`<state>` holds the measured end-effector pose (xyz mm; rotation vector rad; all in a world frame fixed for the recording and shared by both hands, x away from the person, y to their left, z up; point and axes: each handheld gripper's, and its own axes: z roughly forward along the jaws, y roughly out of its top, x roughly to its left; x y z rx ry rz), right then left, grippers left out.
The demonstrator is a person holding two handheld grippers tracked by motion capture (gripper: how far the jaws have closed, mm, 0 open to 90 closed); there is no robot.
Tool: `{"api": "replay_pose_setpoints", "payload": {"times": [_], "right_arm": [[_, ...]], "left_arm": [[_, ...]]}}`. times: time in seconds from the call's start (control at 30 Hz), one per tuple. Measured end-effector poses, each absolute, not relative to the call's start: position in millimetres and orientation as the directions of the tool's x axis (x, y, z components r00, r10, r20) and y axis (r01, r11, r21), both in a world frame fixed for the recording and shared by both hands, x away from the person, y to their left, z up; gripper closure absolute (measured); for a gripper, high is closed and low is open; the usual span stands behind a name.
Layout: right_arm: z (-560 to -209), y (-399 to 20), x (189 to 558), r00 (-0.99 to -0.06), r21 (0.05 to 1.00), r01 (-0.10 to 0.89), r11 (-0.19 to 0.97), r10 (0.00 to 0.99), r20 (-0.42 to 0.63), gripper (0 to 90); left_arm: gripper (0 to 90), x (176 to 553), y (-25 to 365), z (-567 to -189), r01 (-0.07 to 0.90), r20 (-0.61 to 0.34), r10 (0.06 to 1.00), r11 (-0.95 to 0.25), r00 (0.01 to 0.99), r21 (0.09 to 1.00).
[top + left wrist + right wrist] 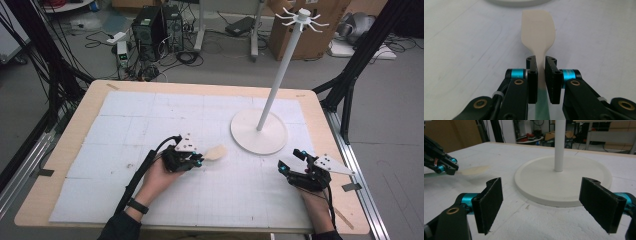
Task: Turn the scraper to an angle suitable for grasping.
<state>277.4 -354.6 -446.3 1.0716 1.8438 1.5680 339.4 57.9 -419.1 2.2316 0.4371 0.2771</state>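
Note:
A spatula (537,30) with a beige blade and a pale green handle lies flat along the white mat, and its blade (216,152) points toward the stand. My left gripper (541,62) is shut on the spatula's narrow neck, one jaw on each side, left of the table's middle (200,160). My right gripper (290,159) rests on the mat at the right, open wide with nothing between its jaws (544,195). It faces the stand's round base (564,185). The right gripper view also has the left gripper (452,168) and the spatula blade (474,170) at the left.
A white stand rises from a round base (250,137); its tall pole (280,75) carries a crown of hooks (302,17). A white foam mat (130,125) covers the wooden table (75,120). Computers, cables and boxes sit on the floor beyond.

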Motion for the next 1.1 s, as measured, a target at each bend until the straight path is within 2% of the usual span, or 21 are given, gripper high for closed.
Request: {"api": "replay_pose_setpoints", "payload": {"times": [0.33,0.63,0.8,0.97,1.0,1.03,1.1], "right_arm": [[-445,-360,275,-0.521,0.972,0.234,-0.003,0.844,0.128,18.9],[-444,-364,271,-0.497,0.976,0.219,-0.020,0.858,0.129,20.8],[-445,-363,271,-0.503,0.976,0.219,-0.014,0.855,0.125,21.2],[-445,-362,271,-0.510,0.974,0.227,-0.013,0.851,0.130,21.3],[-445,-363,272,-0.513,0.975,0.221,-0.009,0.849,0.124,21.2],[-445,-363,272,-0.514,0.975,0.222,-0.008,0.848,0.124,21.2],[-445,-362,273,-0.522,0.975,0.222,-0.009,0.843,0.127,21.2]], "left_arm": [[81.4,350,-36,-415,-0.004,0.084,0.086,-0.675,0.993,0.738],[81.3,352,-112,-424,-0.119,0.073,-0.095,-0.704,0.993,0.700],[81.2,349,-131,-436,-0.144,0.067,-0.135,-0.708,0.989,0.692],[79.4,352,-127,-435,-0.089,0.027,-0.098,-0.709,0.995,0.700],[75.8,352,-123,-433,-0.060,0.012,-0.073,-0.699,0.997,0.713],[66.6,352,-118,-430,-0.042,0.005,-0.056,-0.685,0.998,0.728],[55.3,351,-101,-423,-0.028,0.023,-0.016,-0.660,1.000,0.751]]}}
